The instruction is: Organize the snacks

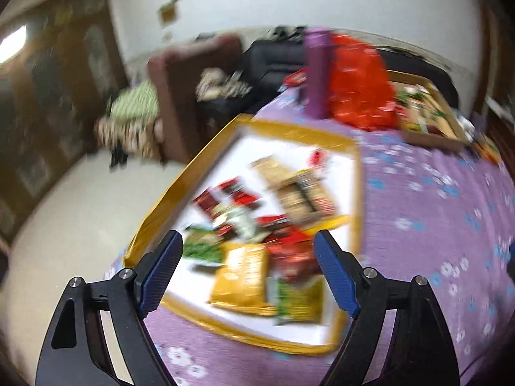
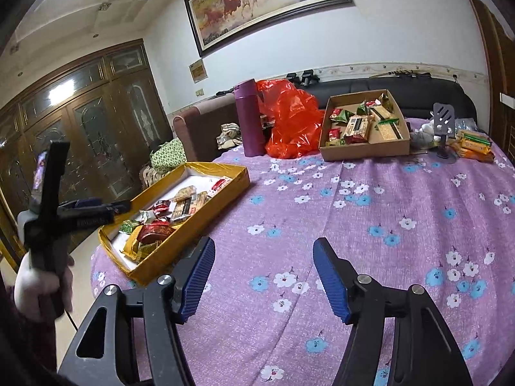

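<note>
A gold-rimmed tray (image 1: 299, 135) with a white floor holds several snack packets, among them a yellow packet (image 1: 244, 278) and a red packet (image 1: 291, 259). My left gripper (image 1: 249, 239) is open and empty, hovering just above the tray's near end. The tray also shows in the right wrist view (image 2: 190, 238) at left, with the left gripper (image 2: 96, 210) beside it. My right gripper (image 2: 264, 247) is open and empty above the purple tablecloth. A cardboard box (image 2: 363, 152) with more snacks sits at the back.
A purple flask (image 2: 249, 117) and a red plastic bag (image 2: 293, 122) stand at the back between tray and box. A phone stand (image 2: 444, 122) and loose yellow packets (image 2: 474, 144) lie at the far right. Sofas and the floor lie beyond the table's left edge.
</note>
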Motion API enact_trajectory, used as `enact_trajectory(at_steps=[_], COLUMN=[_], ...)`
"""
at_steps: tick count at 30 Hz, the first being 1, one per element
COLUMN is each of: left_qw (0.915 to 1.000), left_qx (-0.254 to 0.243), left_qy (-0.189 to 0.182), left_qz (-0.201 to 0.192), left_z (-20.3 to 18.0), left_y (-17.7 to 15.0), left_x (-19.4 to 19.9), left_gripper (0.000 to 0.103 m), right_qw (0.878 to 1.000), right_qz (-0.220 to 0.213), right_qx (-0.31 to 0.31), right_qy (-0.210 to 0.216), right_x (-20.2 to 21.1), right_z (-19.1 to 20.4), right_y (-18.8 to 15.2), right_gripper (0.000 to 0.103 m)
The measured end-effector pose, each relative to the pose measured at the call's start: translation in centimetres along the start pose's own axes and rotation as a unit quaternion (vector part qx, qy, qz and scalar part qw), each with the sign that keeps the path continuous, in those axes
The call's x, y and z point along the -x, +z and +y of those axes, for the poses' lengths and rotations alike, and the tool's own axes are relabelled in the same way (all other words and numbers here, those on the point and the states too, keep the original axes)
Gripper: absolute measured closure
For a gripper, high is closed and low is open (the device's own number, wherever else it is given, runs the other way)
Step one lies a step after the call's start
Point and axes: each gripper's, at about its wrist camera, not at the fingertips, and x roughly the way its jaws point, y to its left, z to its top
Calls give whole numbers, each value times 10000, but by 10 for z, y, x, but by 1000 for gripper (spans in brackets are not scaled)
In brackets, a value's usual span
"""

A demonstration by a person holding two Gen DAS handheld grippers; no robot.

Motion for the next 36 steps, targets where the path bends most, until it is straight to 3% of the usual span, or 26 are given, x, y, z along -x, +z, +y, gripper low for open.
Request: enact_trajectory(at_steps=[3, 7, 13, 21, 27, 31, 34, 36], left_qw=[9993, 9965, 9893, 9949, 9897, 9927, 9977, 9980], left_qx=[6, -587, -1100, -760, -932, -675, -325, -427], left_qy=[126, 27, 551, 250, 518, 523, 61, -50], left_qz=[359, 588, 780, 617, 960, 857, 586, 468], left_z=[13, -19, -44, -23, -22, -5, 3, -6], left_y=[-7, -17, -9, -7, -12, -6, 3, 13], left_x=[-24, -45, -85, -59, -92, -86, -67, -62], left_gripper=[19, 19, 19, 19, 19, 19, 19, 19], right_qw=[9998, 9995, 9991, 9985, 9979, 9982, 9982, 9979], right_qz=[150, 311, 428, 537, 642, 593, 590, 638], right_qx=[-85, -46, -1, -123, 6, 87, 76, 44], right_qy=[74, 99, 34, 59, 99, 43, 54, 103], right_x=[-13, -26, -36, -44, -51, -47, -47, -51], right_z=[-1, 3, 7, 2, 12, 16, 17, 20], right_y=[-2, -4, -4, -2, -4, -2, -1, -1], right_gripper=[38, 38, 38, 38, 38, 38, 38, 38])
